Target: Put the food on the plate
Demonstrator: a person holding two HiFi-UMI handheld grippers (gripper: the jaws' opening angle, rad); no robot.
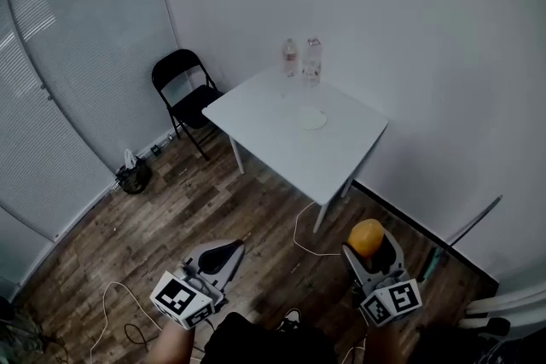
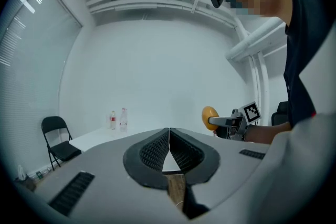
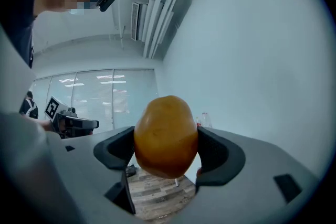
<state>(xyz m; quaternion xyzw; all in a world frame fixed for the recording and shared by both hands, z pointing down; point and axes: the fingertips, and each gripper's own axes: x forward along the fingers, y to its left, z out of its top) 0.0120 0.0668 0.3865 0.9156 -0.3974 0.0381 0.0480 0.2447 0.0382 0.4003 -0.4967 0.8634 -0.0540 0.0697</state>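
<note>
Clenched in the right hand-held gripper (image 3: pixel 166 150): a smooth rounded orange-yellow food item (image 3: pixel 166 136), up in the air above the wood-plank floor (image 1: pixel 171 217), well apart from the white square desk (image 1: pixel 273 141). Closed tight with nothing between the jaws: the left hand-held gripper (image 2: pixel 169 140). On the desk, a small round pale plate (image 1: pixel 313 118), near two clear plastic bottles (image 1: pixel 301 60) at the far edge.

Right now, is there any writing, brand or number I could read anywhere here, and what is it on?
No text here can be read.
Labels on the shorter bottle and taller bottle on the table: too small to read.
Left gripper and right gripper: their cubes carry black-and-white square patterns only, no letters or digits.
</note>
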